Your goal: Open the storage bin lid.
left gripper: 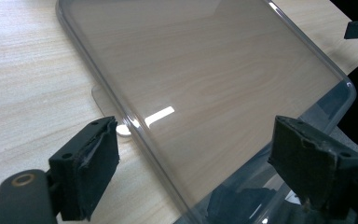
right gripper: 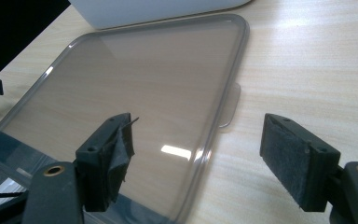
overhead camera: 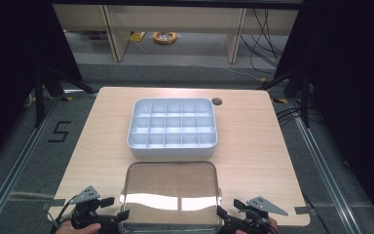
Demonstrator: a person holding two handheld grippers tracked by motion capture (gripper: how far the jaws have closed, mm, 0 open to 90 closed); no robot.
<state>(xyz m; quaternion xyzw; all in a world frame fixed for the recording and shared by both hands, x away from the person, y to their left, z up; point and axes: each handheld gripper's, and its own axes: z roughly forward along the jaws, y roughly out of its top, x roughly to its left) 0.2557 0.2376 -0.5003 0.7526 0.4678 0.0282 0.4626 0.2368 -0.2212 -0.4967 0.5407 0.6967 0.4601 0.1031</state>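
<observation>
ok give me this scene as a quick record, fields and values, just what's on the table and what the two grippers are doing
table: light wood
box: pale grey, divided into compartments, all looking empty, mid-table
lid: clear, flat on table, nearer the person than the box, near edge overhanging the table edge
left gripper: open, at lid's near left corner, jaws either side of the rim
right gripper: open, at lid's near right corner, jaws either side of the rim

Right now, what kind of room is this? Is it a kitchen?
Probably not a kitchen. It looks like a lab or workshop set up for recording: a wooden table ringed by black curtains, loose cables on the floor, and tape marks beside it. A divided tray and clear lid lie ready.
</observation>
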